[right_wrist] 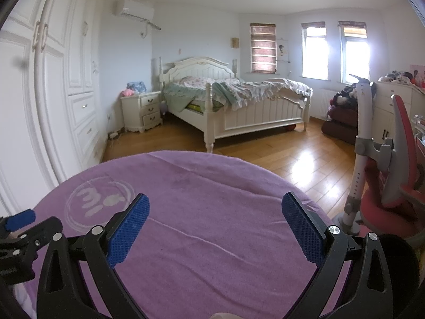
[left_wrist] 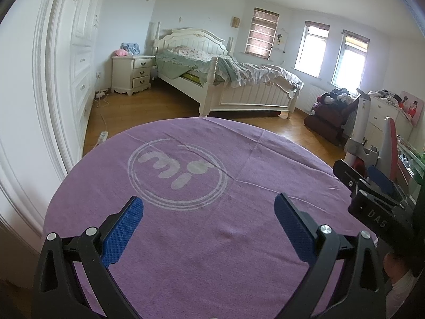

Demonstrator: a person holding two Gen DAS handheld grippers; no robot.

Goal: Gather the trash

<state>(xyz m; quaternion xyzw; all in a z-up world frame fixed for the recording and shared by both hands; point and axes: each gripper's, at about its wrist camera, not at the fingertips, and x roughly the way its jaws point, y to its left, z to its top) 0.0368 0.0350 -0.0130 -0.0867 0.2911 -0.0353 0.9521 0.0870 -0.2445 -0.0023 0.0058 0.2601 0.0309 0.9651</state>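
A purple cloth [left_wrist: 212,212] with a pale round logo [left_wrist: 177,170] covers the table in front of me; it also shows in the right wrist view [right_wrist: 207,212]. My left gripper [left_wrist: 209,207] is open and empty, low over the cloth. My right gripper [right_wrist: 215,206] is open and empty over the cloth's right part. The right gripper's body shows at the right edge of the left wrist view [left_wrist: 372,202]. The left gripper's blue pad shows at the left edge of the right wrist view [right_wrist: 20,220]. No trash shows in either view.
A white bed [right_wrist: 239,101] with rumpled bedding stands across the wooden floor [right_wrist: 292,159]. A nightstand [right_wrist: 142,110] is left of it. White wardrobes [right_wrist: 53,93] line the left wall. A red chair [right_wrist: 393,180] and a white stand [right_wrist: 361,146] are at the right.
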